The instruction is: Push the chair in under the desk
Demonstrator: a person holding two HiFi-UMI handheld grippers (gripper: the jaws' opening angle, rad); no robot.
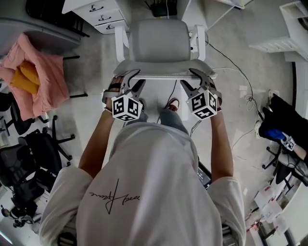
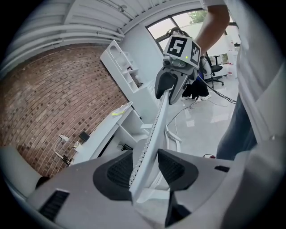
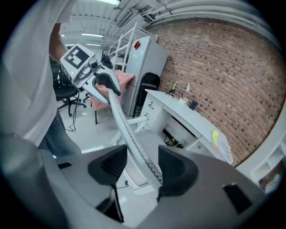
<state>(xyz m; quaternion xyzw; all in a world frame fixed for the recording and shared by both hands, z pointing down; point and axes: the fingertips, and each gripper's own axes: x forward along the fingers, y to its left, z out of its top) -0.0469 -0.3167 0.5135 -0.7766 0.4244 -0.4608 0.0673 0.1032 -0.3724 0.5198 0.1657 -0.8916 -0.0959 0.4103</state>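
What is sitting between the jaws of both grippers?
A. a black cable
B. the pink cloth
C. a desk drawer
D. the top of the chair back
D: the top edge of the chair back runs between the jaws of the left gripper and of the right gripper.

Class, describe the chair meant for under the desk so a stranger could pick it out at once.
Find the white desk with drawers at the top of the head view. Before it stands the pale grey office chair, its backrest top clamped by the left gripper and right gripper. Unlike the black chairs at left, it is light-coloured.
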